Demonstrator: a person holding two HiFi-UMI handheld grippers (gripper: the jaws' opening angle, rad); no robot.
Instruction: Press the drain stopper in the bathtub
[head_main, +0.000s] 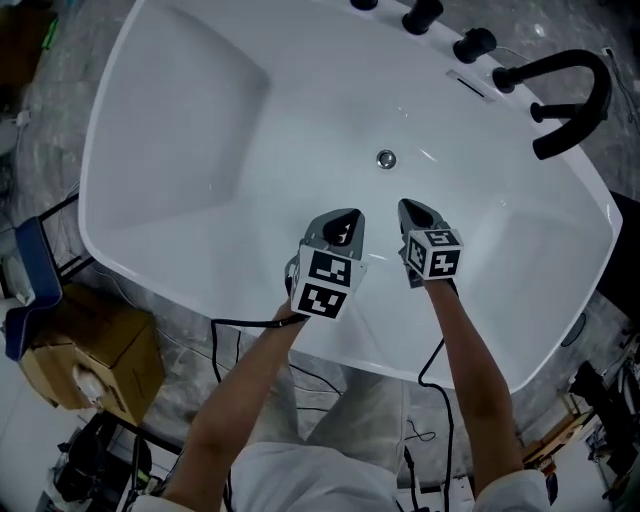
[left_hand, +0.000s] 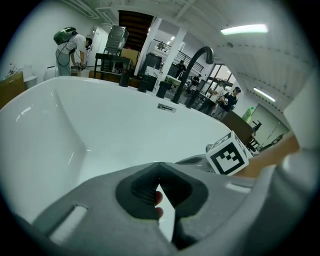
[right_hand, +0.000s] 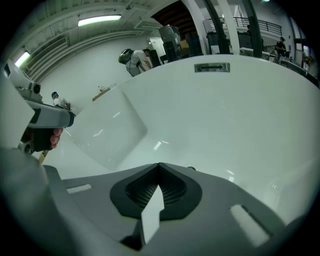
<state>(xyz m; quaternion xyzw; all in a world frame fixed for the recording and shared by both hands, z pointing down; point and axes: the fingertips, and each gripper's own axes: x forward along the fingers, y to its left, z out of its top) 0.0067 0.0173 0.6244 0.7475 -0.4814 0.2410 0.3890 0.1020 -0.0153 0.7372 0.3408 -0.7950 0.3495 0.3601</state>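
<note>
Glossy white bathtub with a silver drain stopper. Black faucet at far right. Grey left gripper and right gripper, each carrying a cube of black-and-white square markers. Brown cardboard box near left.

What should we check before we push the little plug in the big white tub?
1. Drain stopper in sight: ok, it sits uncovered on the bathtub floor.
2. Path to the stopper: ok, only bare white tub lies between it and the tips.
3. Right hand-held gripper ready to poke: ok, its jaws are together with nothing between them.
4. Left hand-held gripper out of the way: ok, jaws together, empty, beside the right one.
5. Tip on the stopper: not ok, both hang short of it, on the person's side.
6. Stopper up or already down: cannot tell, it is too small.
</note>
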